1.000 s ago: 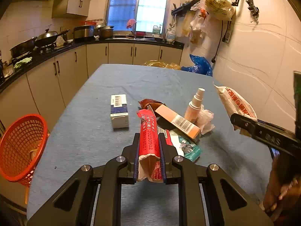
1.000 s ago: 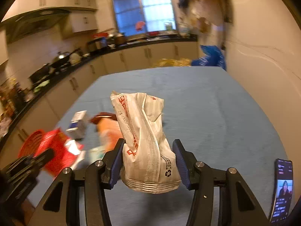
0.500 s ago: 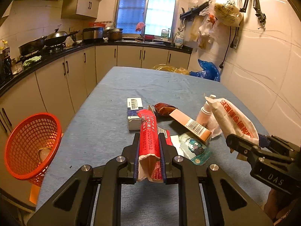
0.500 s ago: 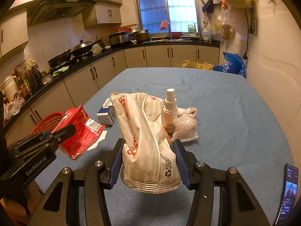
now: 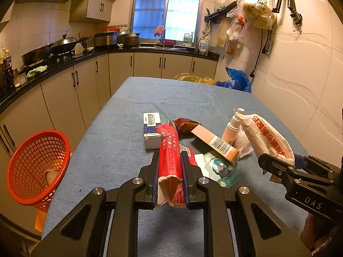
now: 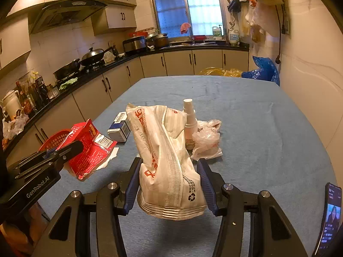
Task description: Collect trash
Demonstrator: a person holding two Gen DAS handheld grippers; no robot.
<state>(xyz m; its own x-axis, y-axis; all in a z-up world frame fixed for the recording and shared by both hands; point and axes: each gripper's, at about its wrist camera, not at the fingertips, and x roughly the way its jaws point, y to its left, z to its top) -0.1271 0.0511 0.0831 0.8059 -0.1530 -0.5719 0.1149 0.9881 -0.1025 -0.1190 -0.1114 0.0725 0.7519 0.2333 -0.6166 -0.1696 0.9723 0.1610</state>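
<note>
Above the table [image 5: 120, 141], red wrapper [image 5: 169, 156] still clamped, white bag [image 6: 169, 160] nearer

Blue-clothed table [image 5: 120, 150], small box [image 5: 151, 131], spray bottle [image 6: 189, 124], phone [image 6: 329, 216]

A flattened red foil wrapper with white print [image 5: 170, 167] stands on edge, pinched lengthwise, its torn open end nearest; a crumpled white plastic bag with red lettering [image 6: 169, 162] is held upright above the blue tablecloth; on the cloth lie a white and blue carton with a barcode [image 5: 151, 129], a long peach box [image 5: 215, 142], a white spray bottle [image 6: 189, 124] upright beside a clear crinkled plastic wrap [image 6: 206, 139], and a teal cartoon packet [image 5: 220, 168]; a red mesh basket [image 5: 27, 165] stands off the table's left edge.
</note>
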